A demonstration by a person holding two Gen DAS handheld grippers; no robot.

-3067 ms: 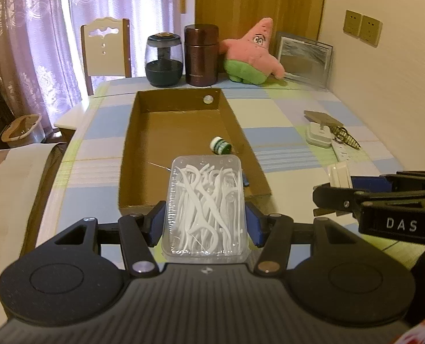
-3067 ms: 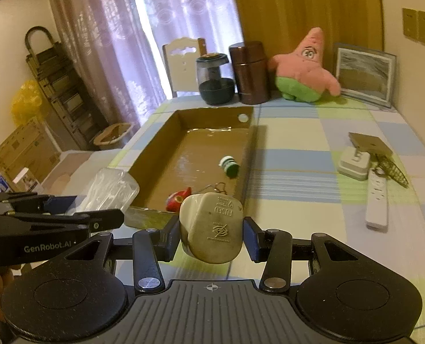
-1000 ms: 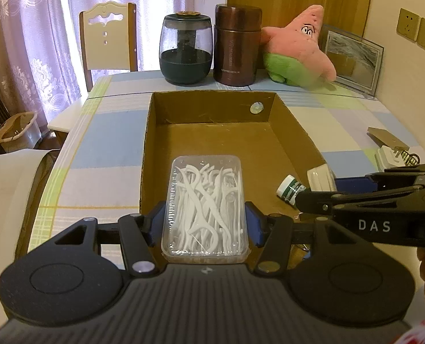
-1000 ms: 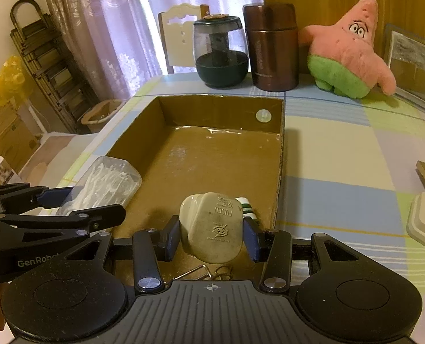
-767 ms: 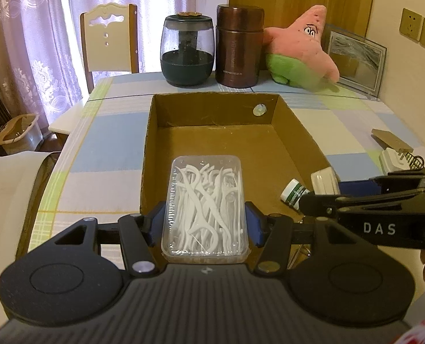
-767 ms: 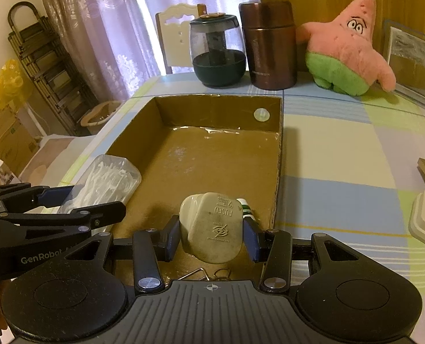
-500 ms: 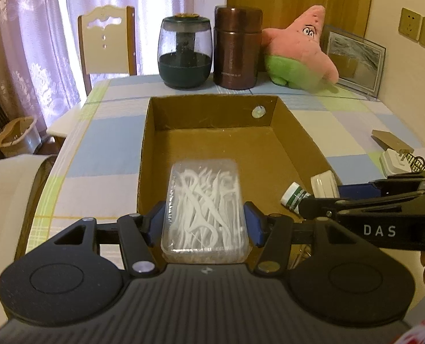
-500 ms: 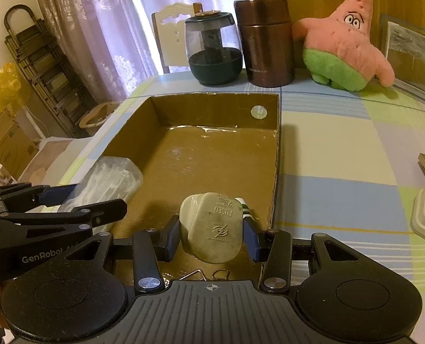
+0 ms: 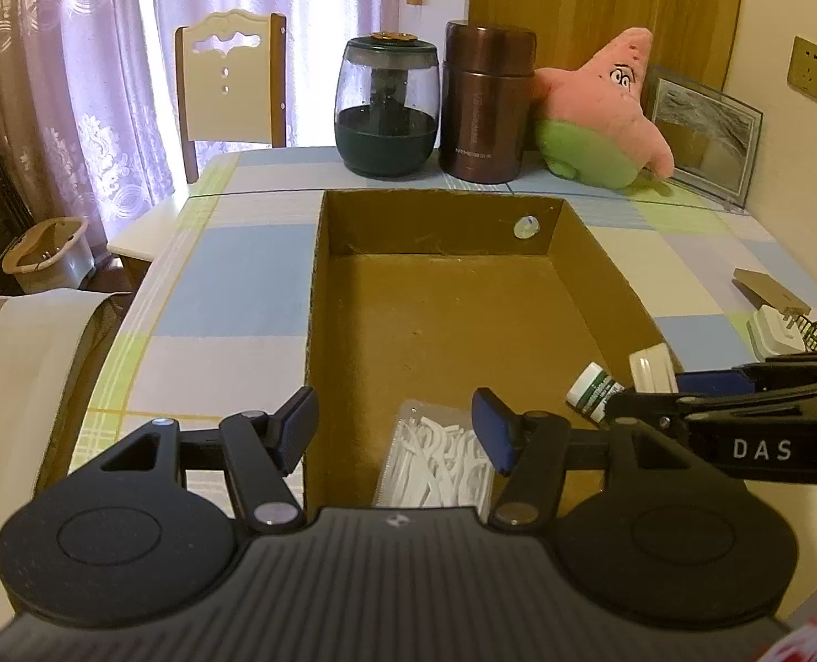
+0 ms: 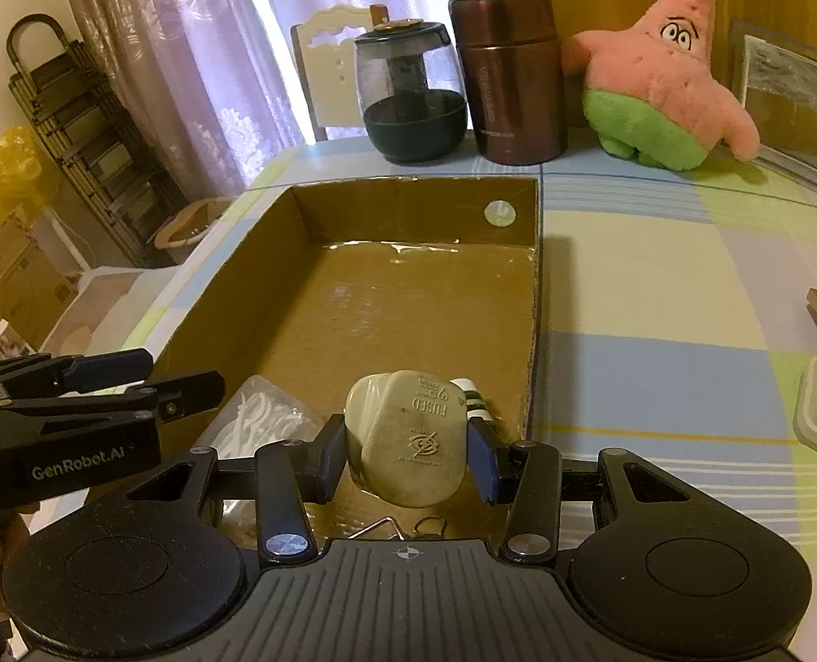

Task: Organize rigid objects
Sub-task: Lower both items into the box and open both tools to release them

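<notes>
I am opening the left gripper (image 9: 394, 427), and its jaws are parting clear of the floss box (image 9: 436, 463), which is lying on the floor of the carton (image 9: 447, 320) at its near end, just below and slightly right of the gap, long axis running away from me. The pads are no longer touching it, so I am judging that drop as done. My right gripper (image 10: 408, 444) is clenching the plug (image 10: 408, 436), jaws pressing its two flat sides, its narrow end pointing back toward me. It is hanging over the carton's near right corner, inside the right wall, so the coming release is turning on that: the floor is lying straight beneath, and the right hand is the one placed for it. A small bottle (image 10: 477, 400) is lying just behind the plug by the wall, and wire clips (image 10: 402, 527) are showing below it, so I am expecting the plug to land close to both. The rest of the carton floor is bare. On the surface to the right, an adapter (image 9: 775, 331) is waiting outside.
</notes>
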